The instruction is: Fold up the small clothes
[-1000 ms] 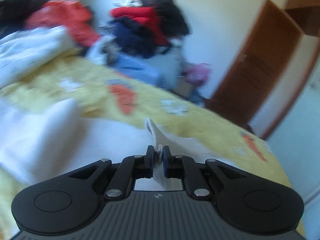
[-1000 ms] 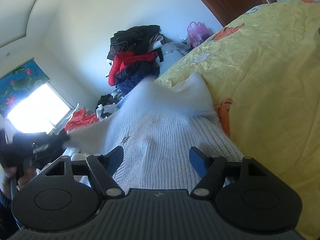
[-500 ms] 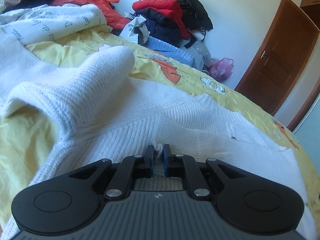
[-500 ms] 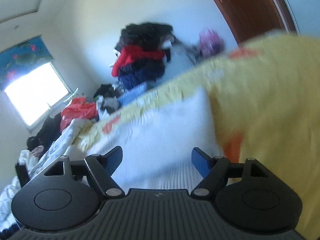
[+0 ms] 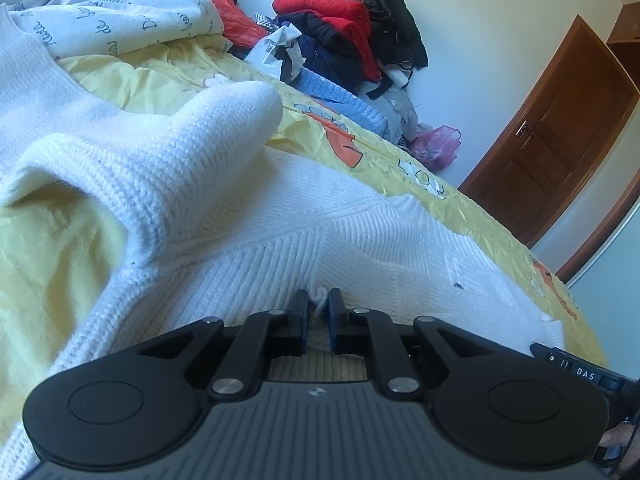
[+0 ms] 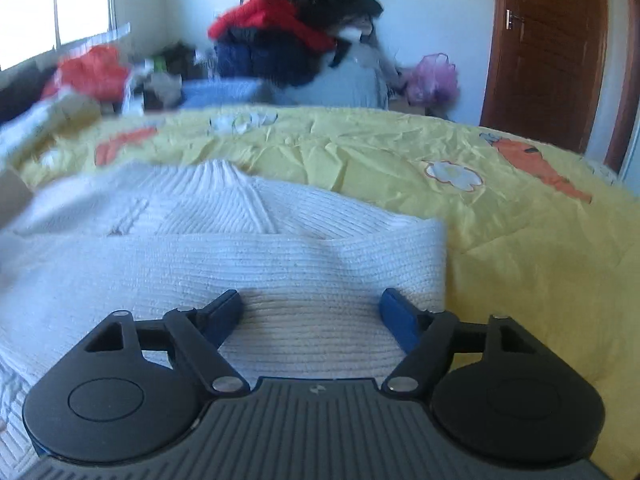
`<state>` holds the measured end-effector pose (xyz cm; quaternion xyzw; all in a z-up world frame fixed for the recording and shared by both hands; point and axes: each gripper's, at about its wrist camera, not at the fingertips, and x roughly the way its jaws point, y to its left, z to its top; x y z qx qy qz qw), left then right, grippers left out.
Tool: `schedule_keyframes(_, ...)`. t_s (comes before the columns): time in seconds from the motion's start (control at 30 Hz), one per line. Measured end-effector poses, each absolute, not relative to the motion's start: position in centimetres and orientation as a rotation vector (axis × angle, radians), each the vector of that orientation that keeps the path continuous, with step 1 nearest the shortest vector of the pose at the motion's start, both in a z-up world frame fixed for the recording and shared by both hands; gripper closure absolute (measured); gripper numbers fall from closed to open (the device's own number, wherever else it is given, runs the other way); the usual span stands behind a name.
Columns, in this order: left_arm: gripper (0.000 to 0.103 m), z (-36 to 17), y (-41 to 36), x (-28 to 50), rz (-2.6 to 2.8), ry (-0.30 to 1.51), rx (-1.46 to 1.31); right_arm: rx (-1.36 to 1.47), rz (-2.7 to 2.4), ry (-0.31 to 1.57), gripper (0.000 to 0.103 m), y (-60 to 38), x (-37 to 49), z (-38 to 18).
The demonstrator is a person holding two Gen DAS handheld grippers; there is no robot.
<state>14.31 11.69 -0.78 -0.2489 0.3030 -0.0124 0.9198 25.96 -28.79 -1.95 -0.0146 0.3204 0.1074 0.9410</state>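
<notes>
Broadly, a yellow bedspread (image 6: 400, 152) carries a white knit sweater (image 5: 280, 208) spread toward its near edge. Left gripper (image 5: 318, 312) is pinched closed on a small fold of the sweater. Right gripper (image 6: 312, 308) hovers over its folded edge, jaws apart and closing, nothing pressed between them.

The sweater (image 5: 360, 240) lies on the bed (image 6: 520, 240), clothes pile (image 6: 296, 40) behind.

Sweater (image 5: 280, 216): I lose its left side past the frame edge.
Clothes pile (image 6: 296, 40): smeared by blur in my right view.
</notes>
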Motion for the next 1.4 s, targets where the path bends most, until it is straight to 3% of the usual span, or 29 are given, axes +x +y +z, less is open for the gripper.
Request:
schedule_keyframes(0.33,0.091,1.8,13.4,11.3,-0.037,0.593,-0.481,-0.066,0.197,0.635,0.025,-28.2,25.5,-1.8)
schedule_keyframes(0.53,0.091,4.5,22.1,7.8,0.14,0.453,-0.502,-0.062,0.201,0.631,0.024,-28.3,25.4,-1.8)
schedule_keyframes(0.8,0.09,3.1,36.1,9.2,0.455,0.447,-0.734,-0.058,0.204,0.63,0.023,-28.3,25.3,-1.8)
schedule_keyframes(1.2,0.09,1.2,41.5,11.0,0.491,0.49,-0.849,-0.052,0.205,0.629,0.023,-28.2,25.2,-1.8)
schedule_keyframes(1.4,0.077,1.8,42.0,9.9,0.477,0.478,-0.803,-0.052,0.206,0.629,0.023,-28.2,25.2,-1.8)
